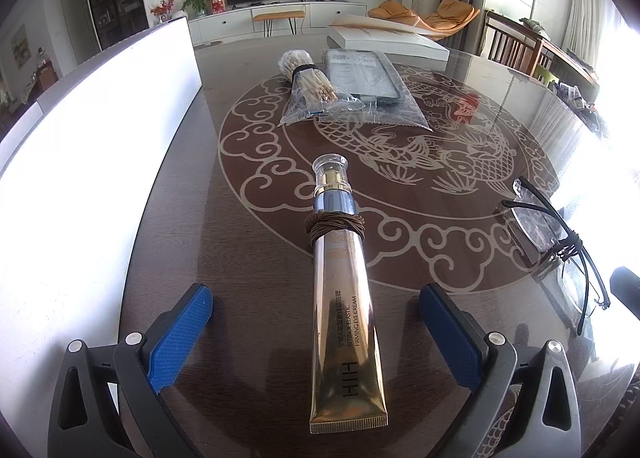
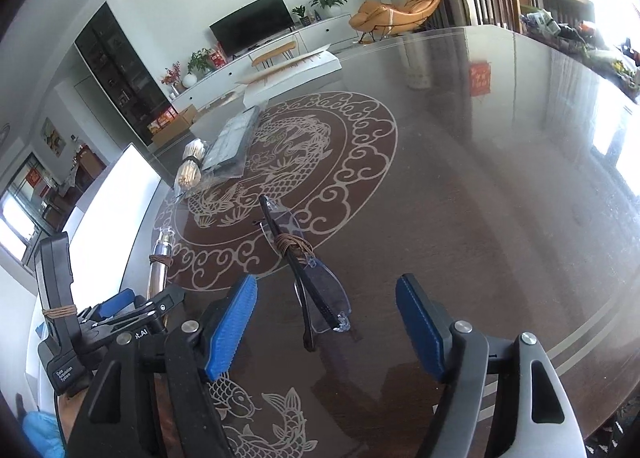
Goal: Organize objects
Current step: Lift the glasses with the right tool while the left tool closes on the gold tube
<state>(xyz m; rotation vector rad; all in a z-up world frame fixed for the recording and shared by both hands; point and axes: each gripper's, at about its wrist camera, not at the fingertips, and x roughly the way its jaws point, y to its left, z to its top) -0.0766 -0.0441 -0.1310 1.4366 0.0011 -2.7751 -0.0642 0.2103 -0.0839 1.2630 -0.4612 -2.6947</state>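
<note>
Looking along my left gripper (image 1: 316, 334), I find its jaws spread wide, the blue pads (image 1: 180, 338) clear of everything. A gold tube of eye cream (image 1: 346, 318) lies on the table (image 1: 248, 258) between them, untouched, its clear cap pointing away from me. A brown cord (image 1: 336, 224) is wound around its neck. Farther on, a clear bag of sticks (image 1: 310, 92) bound with a dark band lies touching a sealed flat packet (image 1: 360, 86), and beyond those sits a white box (image 1: 388, 36). A tall white panel (image 1: 96, 130) stands along the table's left edge. Folded glasses (image 1: 560, 250) lie off to the right, near the rim, well apart from the tube.

From my right gripper (image 2: 326, 322), the jaws also stand apart, gripping nothing. The glasses (image 2: 316, 286) lie on the table (image 2: 480, 198) between the blue fingers (image 2: 232, 326), with brown cord (image 2: 294, 246) wrapped around the folded arms; neither pad touches them. My left gripper (image 2: 132, 306) shows at the lower left, just beside this one, with the tube (image 2: 160, 266) ahead of it. The bag of sticks (image 2: 192, 166) and the packet (image 2: 234, 144) lie beyond the glasses, well apart from them, and the white box (image 2: 296, 70) sits at the far edge. Nothing stands between the fingers and the glasses.
</note>
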